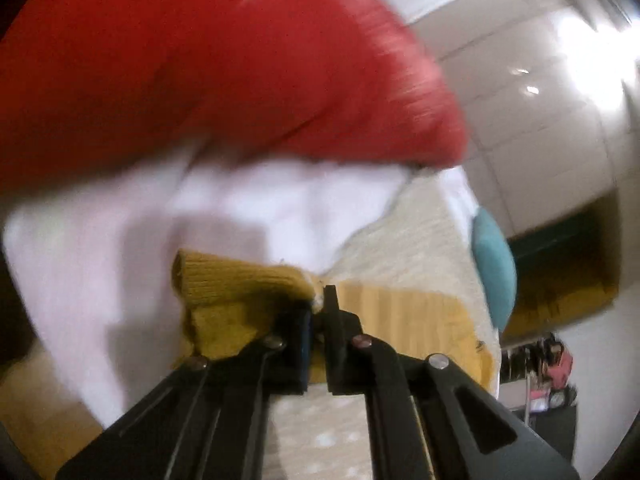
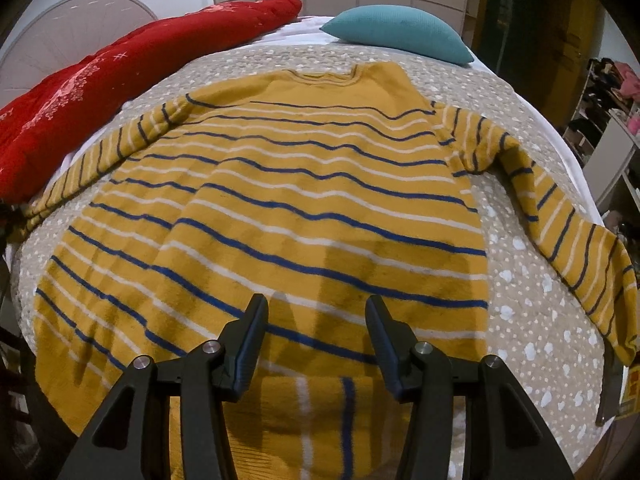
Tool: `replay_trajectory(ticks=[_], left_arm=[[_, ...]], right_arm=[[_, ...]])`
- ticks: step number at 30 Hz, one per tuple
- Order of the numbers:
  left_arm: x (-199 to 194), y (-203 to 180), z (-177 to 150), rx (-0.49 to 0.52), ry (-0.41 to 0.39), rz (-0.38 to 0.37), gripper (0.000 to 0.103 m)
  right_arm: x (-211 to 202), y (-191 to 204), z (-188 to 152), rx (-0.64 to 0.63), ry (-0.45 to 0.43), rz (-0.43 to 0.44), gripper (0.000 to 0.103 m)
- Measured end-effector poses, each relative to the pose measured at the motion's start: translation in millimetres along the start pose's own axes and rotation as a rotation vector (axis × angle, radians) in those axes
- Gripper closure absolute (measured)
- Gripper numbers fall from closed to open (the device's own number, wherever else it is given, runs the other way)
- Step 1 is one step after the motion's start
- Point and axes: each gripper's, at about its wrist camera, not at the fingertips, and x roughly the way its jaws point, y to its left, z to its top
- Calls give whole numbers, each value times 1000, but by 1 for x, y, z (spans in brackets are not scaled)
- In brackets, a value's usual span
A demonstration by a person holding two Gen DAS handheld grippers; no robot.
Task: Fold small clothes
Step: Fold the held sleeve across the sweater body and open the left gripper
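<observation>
We have a mustard sweater (image 2: 280, 208) with blue and white stripes spread flat on the bed (image 2: 532, 320), collar toward the far edge where a teal pillow (image 2: 394, 32) lies, hem toward the near edge under us. A red quilt (image 2: 120, 92) runs along the bed's left edge. One sleeve trails toward the left edge of the bed, and the other drapes off toward the right edge. Our left gripper (image 1: 318, 306) is pressed together on the ribbed cuff (image 1: 232, 280) of a sleeve, pinching the knit between its fingers; that view is blurred, with white sheet and red quilt close behind, so we judge the cuff is at the left edge of the bed, though we cannot tell how high it is lifted. Our right gripper (image 2: 316, 320) hangs over the hem with its fingers spread and nothing between them. Below it a strip of striped knit lies turned crosswise, which looks like the hem or a part already folded, but we cannot say which. We judge we are early in the fold, at the sleeve step: the left sleeve is in hand and the body is not yet folded. Next, we think, the pinched cuff has to be carried across onto the chest and laid flat, while the right gripper either steadies the hem or goes for the sleeve hanging off the right edge. The knit is soft and will drag.
</observation>
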Motion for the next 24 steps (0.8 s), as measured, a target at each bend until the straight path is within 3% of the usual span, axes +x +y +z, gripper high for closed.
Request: replay_trajectory(ticks=[4,6,8,10,11,13,14,16,24], left_arm=[[-61,-73,9,248,-165,-224,98],[-78,-84,1,312,-192,-258,98],[-73,-69,-9,286,-166,-216,98],[-45,-35,-20,212,-99,-112,98],[-25,-10,-24,148,-45,-32,98],[8,38,-34,9,64,41,98],[18,55,-38,-35,92,58,98],[17,71,-42,-93,81,-8,98],[9,1,-22,101,4,122,98]], right_arm=[[4,-3,1,6,9,0,48],[3,-2,1,3,4,3,48],[2,0,0,-8,-5,-2,48],[4,1,-1,-11,-5,-1,48],[7,1,-1,-7,0,5,48],[12,1,-1,-2,16,17,48],[13,1,-1,-4,18,18,48],[12,2,0,-13,9,21,48],[9,-5,-2,9,-7,34,49]])
